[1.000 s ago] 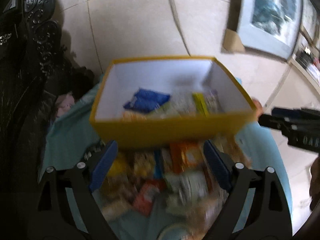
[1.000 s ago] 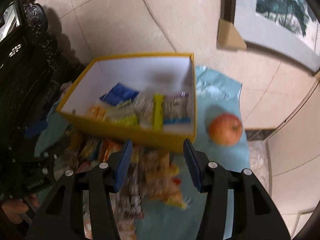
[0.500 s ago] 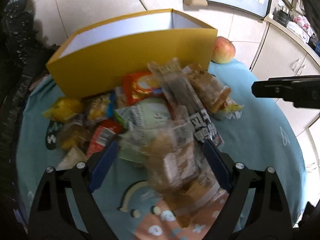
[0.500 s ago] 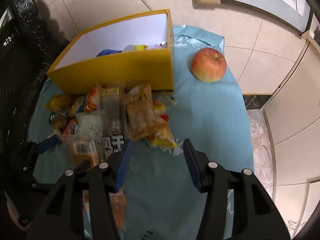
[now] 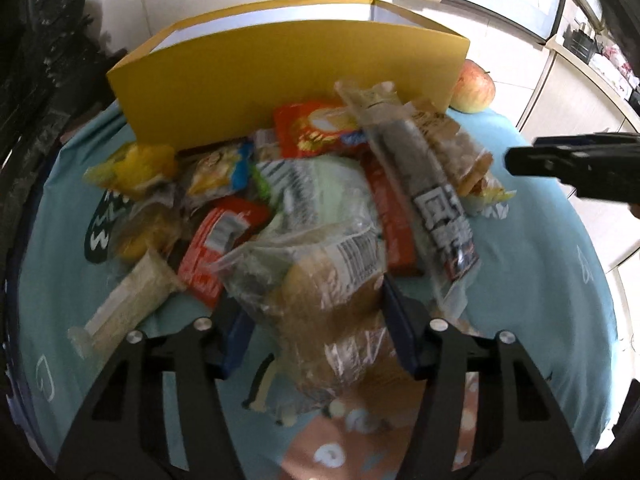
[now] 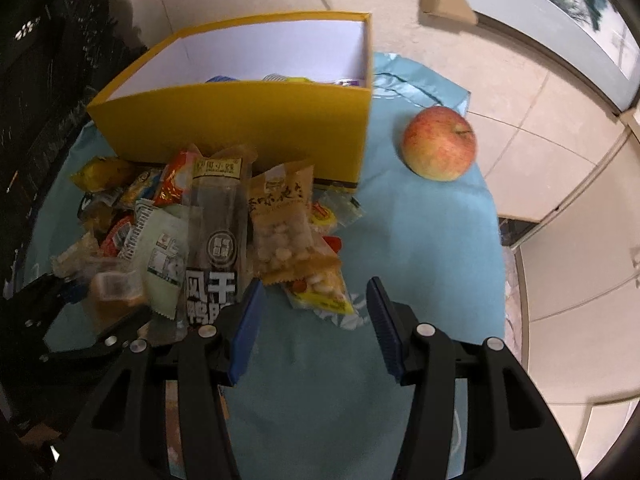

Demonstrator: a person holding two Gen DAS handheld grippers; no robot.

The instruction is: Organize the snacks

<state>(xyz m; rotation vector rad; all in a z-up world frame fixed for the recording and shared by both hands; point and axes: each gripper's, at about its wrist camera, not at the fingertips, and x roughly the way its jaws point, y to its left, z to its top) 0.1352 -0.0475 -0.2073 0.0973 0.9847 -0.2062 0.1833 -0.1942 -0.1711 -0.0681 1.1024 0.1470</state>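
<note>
1 yellow box [image 6: 240,128], 1 apple [image 6: 439,148], 2 hand-held grippers [image 6: 316,328].

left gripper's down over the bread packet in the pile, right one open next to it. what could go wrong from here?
1. The left gripper straddles the clear bread packet, which overlaps other wrappers; closing may snag a neighbour or slip on the film.
2. The long dark packet lies against the right gripper's left finger and could be dragged along.
3. The apple sits loose on the blue cloth beside the yellow box; tugging the cloth might roll it.
</note>
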